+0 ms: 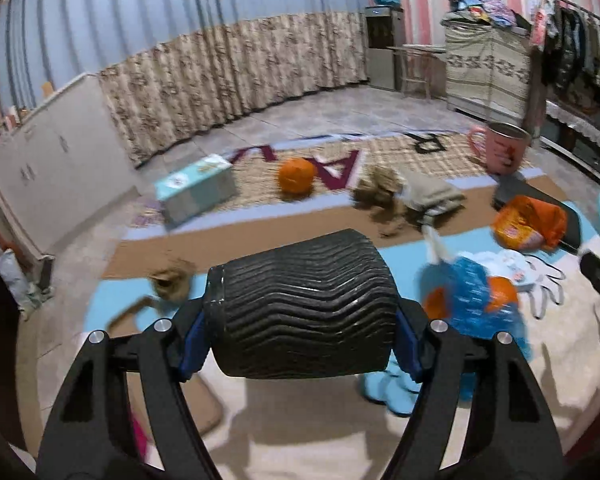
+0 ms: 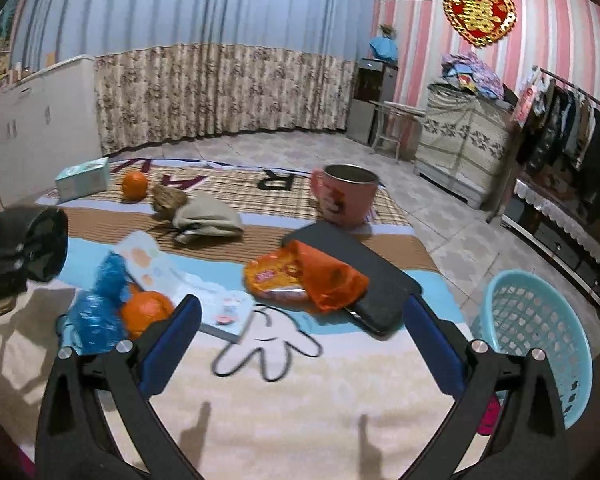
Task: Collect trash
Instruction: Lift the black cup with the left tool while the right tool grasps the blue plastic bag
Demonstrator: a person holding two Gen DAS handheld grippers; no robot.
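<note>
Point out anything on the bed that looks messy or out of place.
An orange snack wrapper lies crumpled, partly on a dark flat case. A crumpled blue plastic bag sits with an orange against it. Brown crumpled scraps lie beside a folded beige cloth.

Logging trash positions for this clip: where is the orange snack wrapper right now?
The orange snack wrapper lies on the blanket ahead of the open right tool, draped over the black tablet, left of the blue basket.

large letters "r" and "a" on the checked blanket [image 2: 236, 196]
</note>
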